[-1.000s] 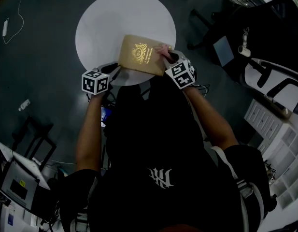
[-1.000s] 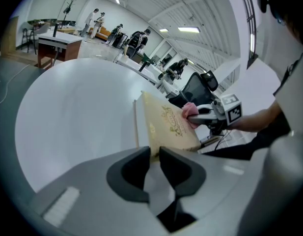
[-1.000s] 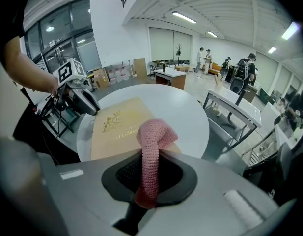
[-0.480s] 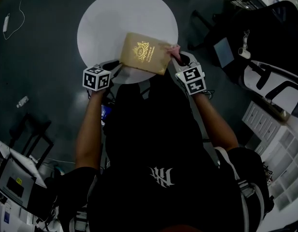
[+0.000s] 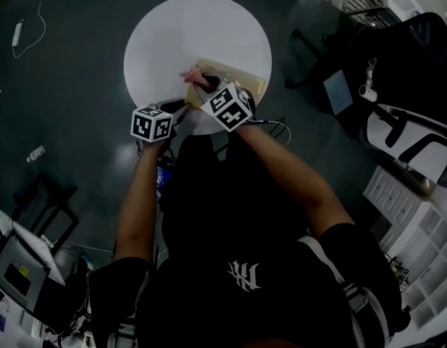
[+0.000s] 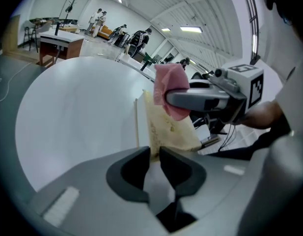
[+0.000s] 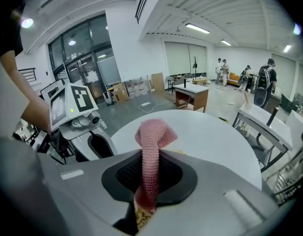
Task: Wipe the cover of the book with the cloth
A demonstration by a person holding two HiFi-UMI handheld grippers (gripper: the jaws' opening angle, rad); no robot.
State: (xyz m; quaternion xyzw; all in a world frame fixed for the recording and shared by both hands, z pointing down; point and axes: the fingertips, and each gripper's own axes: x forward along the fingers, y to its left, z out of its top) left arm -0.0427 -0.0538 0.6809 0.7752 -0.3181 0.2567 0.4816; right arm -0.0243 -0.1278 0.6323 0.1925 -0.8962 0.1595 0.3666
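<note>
Book (image 5: 252,84) lies flat on the round white table (image 5: 180,27), at the rim nearest the person, tan cover up. Left gripper (image 6: 155,154) has its jaws pressed together on the book's near edge, with the thin board caught between the two dark pads. In my judgement this hold anchors the book so that it does not slide on the smooth tabletop under wiping strokes. Right gripper (image 7: 150,173) pinches the cloth (image 7: 152,141) between its meshed pads; a folded tuft stands out ahead of the fingertips and a short tail hangs below them. In the head view that gripper sits over the left part of the cover, with the tuft near the book's left edge. The left gripper view shows the cloth low over the cover, but no view confirms whether it touches. Holding the cloth bunched and forward of the jaws appears meant to let soft fabric, not hard plastic, meet the cover. Materials: the cover is a tan rectangle with gold ornamental print, stiff and flat with square corners. The cloth is a pink knit, visibly looped in texture and limp. The table is a plain white disc, smooth. Both grippers are grey moulded shells with black pads, and each bears a cube with square markers. Assessment: a wiping pass across the cover appears to be in hand. The part of the cover to the right of the right gripper lies exposed.
</note>
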